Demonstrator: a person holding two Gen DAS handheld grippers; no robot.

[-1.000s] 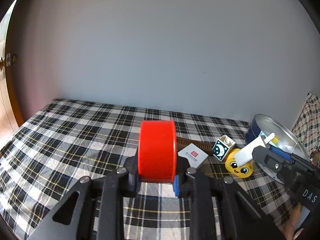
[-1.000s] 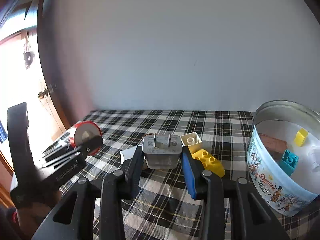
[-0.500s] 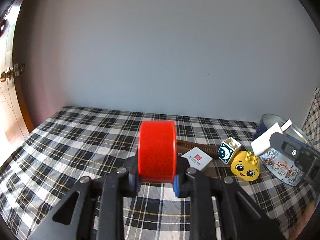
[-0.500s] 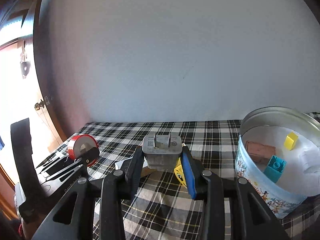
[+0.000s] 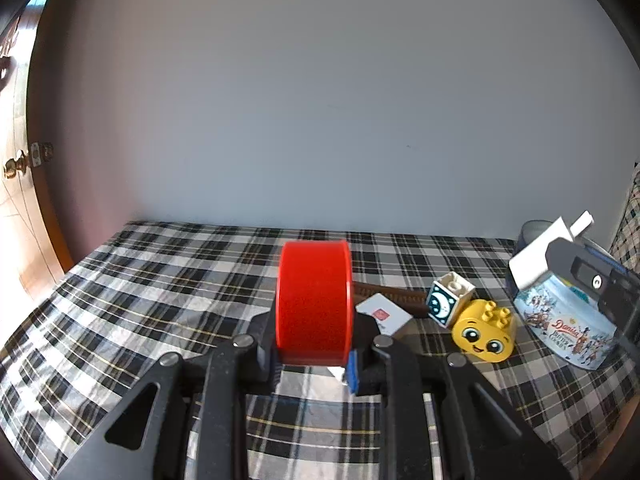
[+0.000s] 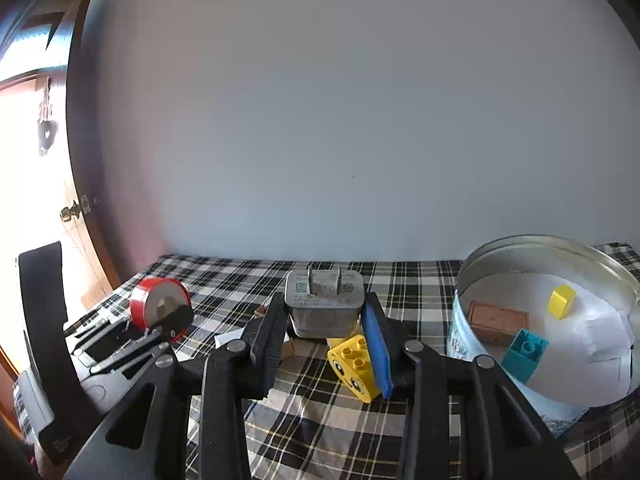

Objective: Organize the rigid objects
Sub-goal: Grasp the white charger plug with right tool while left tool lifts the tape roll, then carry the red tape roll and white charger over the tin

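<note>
Upright, glossy red tape roll point(image 5: 314, 300), edge-on between black fingers point(image 5: 264, 344)

Both tongs point(image 5: 312, 360) point(image 6: 326, 332) clamped, loaded

objects spread on the cloth, tin at the right

from the left wrist view, the tape roll point(image 5: 314, 300) sits at centre; the card point(image 5: 384, 314) lies at its 3 o'clock, then the cube point(image 5: 448, 300) touching the face block point(image 5: 484, 334), and the tin point(image 5: 560, 320) farthest at 3 o'clock with blocks point(image 6: 524, 354) in it.
</note>
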